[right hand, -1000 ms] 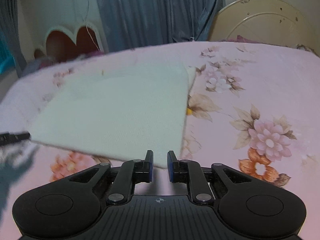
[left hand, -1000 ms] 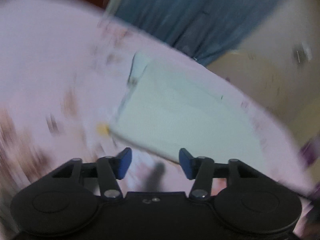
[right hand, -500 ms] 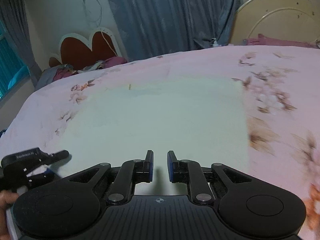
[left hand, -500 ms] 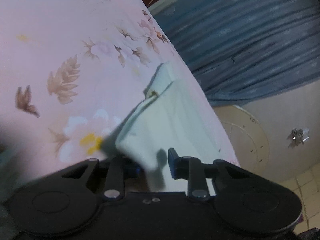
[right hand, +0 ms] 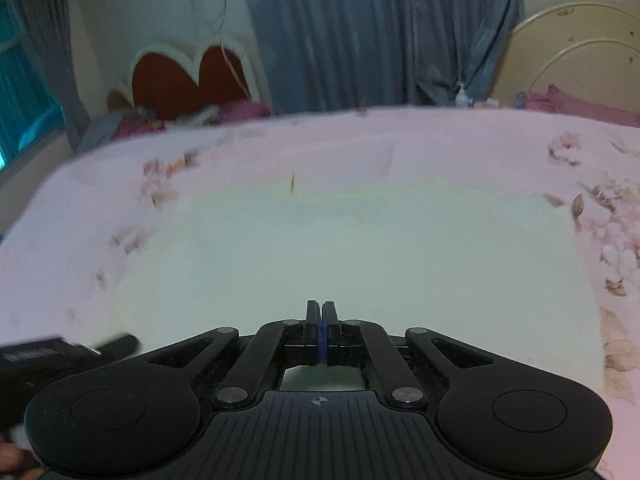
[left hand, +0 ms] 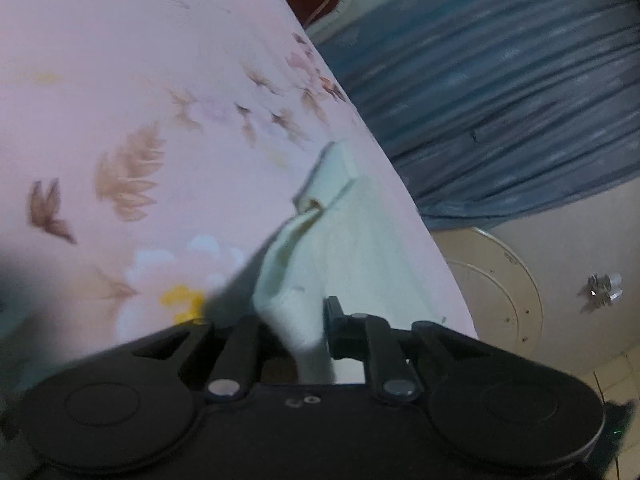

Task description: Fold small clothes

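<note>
My left claw (left hand: 294,320) is closing on a bunched corner of the pale green cloth (right hand: 360,264) at the frame's bottom centre. My right claw (right hand: 322,320) is fully closed over the cloth, spread mid-frame on the floral bed (right hand: 460,148).

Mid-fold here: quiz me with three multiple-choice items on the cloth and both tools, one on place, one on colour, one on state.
1. Where does the cloth lie?
A. on the floral bedsheet
B. on a tiled floor
C. over a chair

2. What colour is the cloth?
A. dark red
B. pale green
C. black

3. How does the right tool stand?
A. wide open
B. shut, pads together
C. clamped on a bottle

Answers:
1 A, pink flowered sheet shows around the cloth.
2 B, it is pale green in both views.
3 B, no gap shows between the blue pads, while the left tool is closing with a raised cloth corner between its jaws.
</note>
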